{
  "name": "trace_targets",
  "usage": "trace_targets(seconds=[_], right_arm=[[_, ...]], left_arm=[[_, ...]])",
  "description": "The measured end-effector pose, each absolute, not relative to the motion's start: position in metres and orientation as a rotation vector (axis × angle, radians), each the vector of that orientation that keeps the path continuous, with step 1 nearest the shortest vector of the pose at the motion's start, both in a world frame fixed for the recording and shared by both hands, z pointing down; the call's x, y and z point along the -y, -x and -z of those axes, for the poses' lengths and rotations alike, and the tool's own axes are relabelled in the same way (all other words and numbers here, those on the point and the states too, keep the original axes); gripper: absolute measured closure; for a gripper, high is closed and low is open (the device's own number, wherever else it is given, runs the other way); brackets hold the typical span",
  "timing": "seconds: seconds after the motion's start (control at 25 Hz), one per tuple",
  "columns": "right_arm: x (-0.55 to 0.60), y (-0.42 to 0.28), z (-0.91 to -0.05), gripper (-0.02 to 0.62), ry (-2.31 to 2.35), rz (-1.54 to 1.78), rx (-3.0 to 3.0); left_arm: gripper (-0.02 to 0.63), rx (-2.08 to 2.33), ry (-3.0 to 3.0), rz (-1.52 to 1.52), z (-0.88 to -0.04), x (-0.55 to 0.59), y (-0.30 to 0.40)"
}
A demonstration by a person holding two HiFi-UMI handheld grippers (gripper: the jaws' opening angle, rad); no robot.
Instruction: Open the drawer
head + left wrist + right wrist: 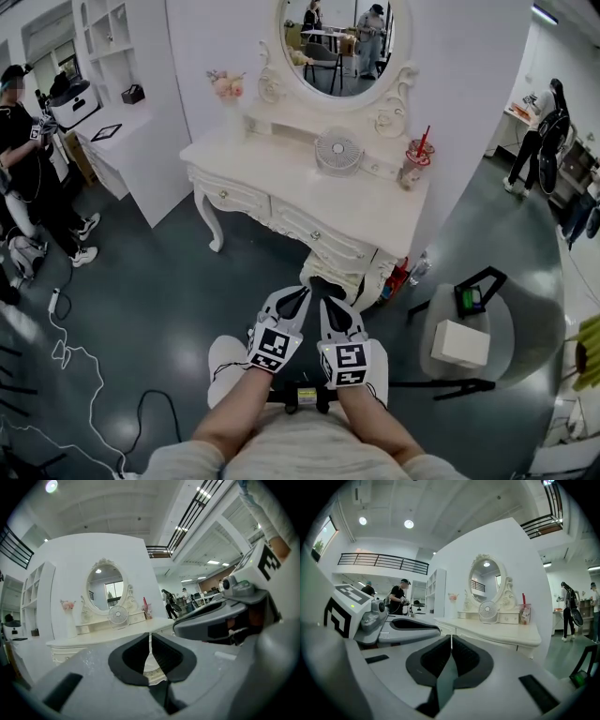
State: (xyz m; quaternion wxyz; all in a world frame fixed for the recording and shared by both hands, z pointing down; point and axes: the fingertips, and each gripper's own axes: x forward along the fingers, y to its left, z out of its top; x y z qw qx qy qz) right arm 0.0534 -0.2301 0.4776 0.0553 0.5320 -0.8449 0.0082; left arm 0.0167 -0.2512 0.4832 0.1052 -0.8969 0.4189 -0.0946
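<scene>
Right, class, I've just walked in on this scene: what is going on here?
A person holds a left gripper and a right gripper side by side, low in front of a white dressing table. Both sets of jaws are closed on nothing. The table's drawers all look shut, and neither gripper touches them, so the opening has not yet begun.

Two tongs (pixel 296 296) (pixel 325 302), one vanity table (pixel 281 175), one fan (pixel 338 153), one oval mirror (pixel 342 42), one cup (pixel 414 165).
</scene>
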Motion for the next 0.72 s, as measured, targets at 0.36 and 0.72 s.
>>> trace_targets(seconds=[0.36,0.72], right_arm=[[0.232,-0.046,-0.471,0.586,-1.608,-0.045,2.607],[0.24,-0.043,-0.479,0.586,-1.596,-0.17,2.609]], left_arm=[[0.578,-1.243,2.711,0.234,-0.483,0.258,-0.011],[0.578,-1.268,2.716,0.213,-0.483,0.26,-0.001]])
